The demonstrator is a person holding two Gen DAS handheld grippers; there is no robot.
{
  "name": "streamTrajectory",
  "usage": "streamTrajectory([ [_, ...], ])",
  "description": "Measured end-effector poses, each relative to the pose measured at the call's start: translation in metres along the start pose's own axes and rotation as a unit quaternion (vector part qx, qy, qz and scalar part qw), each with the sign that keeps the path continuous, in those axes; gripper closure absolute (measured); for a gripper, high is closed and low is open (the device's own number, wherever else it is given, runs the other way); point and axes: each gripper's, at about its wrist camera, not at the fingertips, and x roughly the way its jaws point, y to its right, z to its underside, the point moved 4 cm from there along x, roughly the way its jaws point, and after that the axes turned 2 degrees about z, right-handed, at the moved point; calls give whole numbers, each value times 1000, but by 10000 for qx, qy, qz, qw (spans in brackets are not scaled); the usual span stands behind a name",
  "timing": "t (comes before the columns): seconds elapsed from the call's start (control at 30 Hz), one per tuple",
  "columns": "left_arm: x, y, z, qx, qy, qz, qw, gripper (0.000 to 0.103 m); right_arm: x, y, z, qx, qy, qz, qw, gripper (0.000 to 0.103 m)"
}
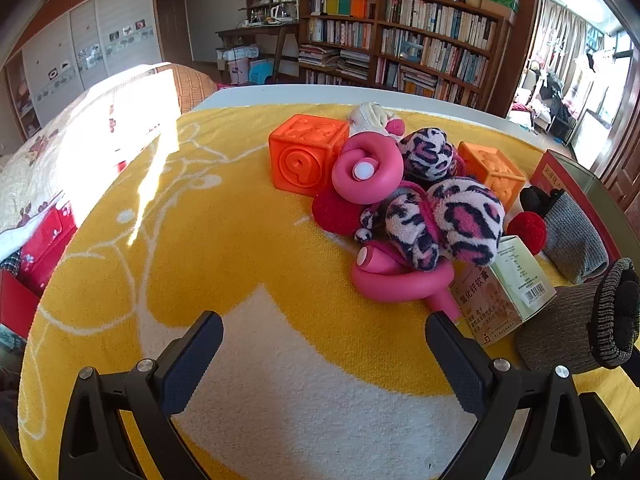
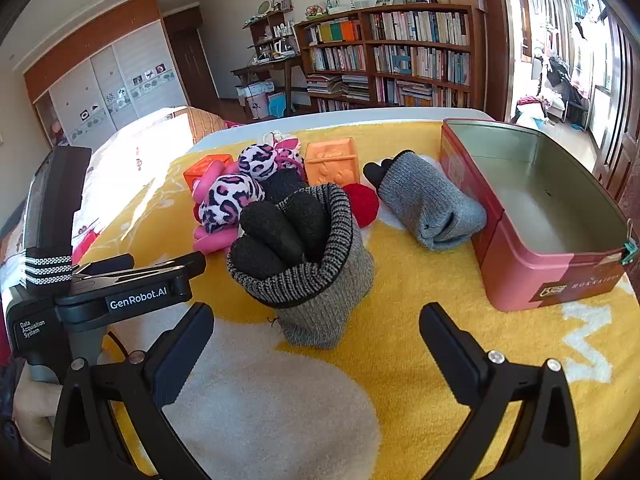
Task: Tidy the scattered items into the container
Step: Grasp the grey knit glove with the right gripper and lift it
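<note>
Both pairs of tongs stand spread wide with nothing between their pads. Left gripper (image 1: 324,332) hovers over a pale patch of the yellow towel (image 1: 208,240), tilted down toward it. Just beyond its right finger lies a small medicine box (image 1: 504,292), resting against a coiled pink foam tube (image 1: 400,280). On that tube sit leopard-print plush pieces (image 1: 444,220), and behind them a second pink loop (image 1: 368,176) leans on an orange embossed cube (image 1: 306,152). A second orange cube (image 1: 490,172) sits to the right, with a red pom-pom (image 1: 527,230) near it.

Right gripper (image 2: 316,328) hangs over the same towel, and straight ahead of it stands a rolled grey knit glove (image 2: 316,280) with its black fingertips bunched in the cuff. A second grey glove (image 2: 428,204) lies further back, touching the side of the container, a pink tin (image 2: 528,280) with a bare metal interior, open at the top. It stands at the right of the towel, and none of the scattered things are in it. At the left edge of the right wrist view the other gripper's body shows, with part of a hand (image 2: 36,404) below it.
</note>
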Motion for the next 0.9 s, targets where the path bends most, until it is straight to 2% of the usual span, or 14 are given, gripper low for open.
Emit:
streamTrajectory([
  [0.13,3,2,2,220,-29,-82,9997,1,2,-1,-2,-31,-4,127,9999,0],
  [0.27,0,-2,1,95,0,158,9998,1,2,0,-4,6,19,145,9999,0],
  [0.43,-8,-12,1,-396,245,886,9950,1,2,-1,-8,-32,99,169,9998,0],
  [0.57,-14,-24,3,-961,367,1620,9814,1,4,-3,-7,-103,159,194,9996,1],
  [0.6,-15,-26,4,-1062,353,1666,9796,1,5,-3,-7,-101,153,184,9997,3],
  [0.77,-15,-24,2,-849,373,1228,9881,1,12,-5,-11,-142,85,159,9997,13],
  [0.9,-17,-21,1,-744,434,1101,9902,1,23,-8,-11,-222,-66,191,9995,20],
])
